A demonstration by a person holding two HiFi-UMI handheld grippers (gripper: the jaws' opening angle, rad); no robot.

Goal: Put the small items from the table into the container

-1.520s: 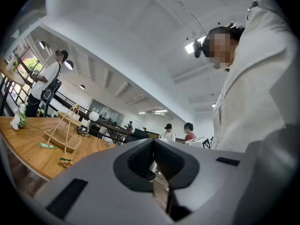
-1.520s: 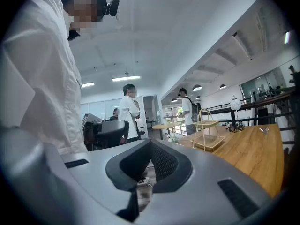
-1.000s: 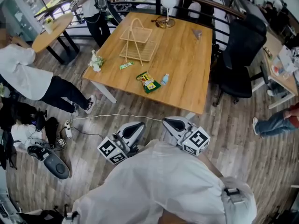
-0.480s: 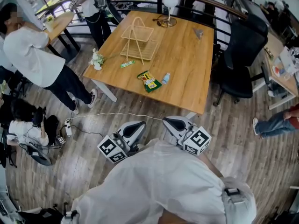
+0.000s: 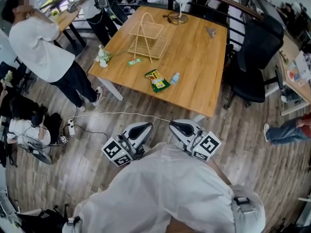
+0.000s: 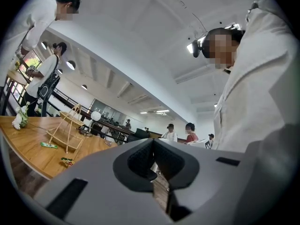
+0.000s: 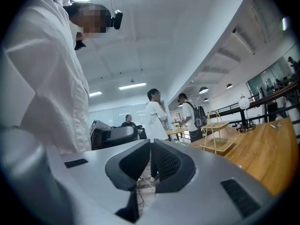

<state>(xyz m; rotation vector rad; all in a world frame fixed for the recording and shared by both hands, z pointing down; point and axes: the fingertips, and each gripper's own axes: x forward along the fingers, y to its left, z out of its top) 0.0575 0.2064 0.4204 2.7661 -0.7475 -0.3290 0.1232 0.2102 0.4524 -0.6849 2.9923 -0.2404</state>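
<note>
Two grey claws, the left claw (image 5: pixel 145 126) and the right claw (image 5: pixel 174 125), are pressed together, holding nothing, away from the brown wooden table (image 5: pixel 199 81). On that table lie a tan wire basket (image 5: pixel 148 37), a green-yellow snack packet (image 5: pixel 156 79), a small blue bottle (image 5: pixel 175 77) and a thin green wrapper (image 5: pixel 134 61).

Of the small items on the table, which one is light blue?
The small bottle, lying beside the snack packet. That packet is yellow and green, and the wrapper farther back is green.
</note>
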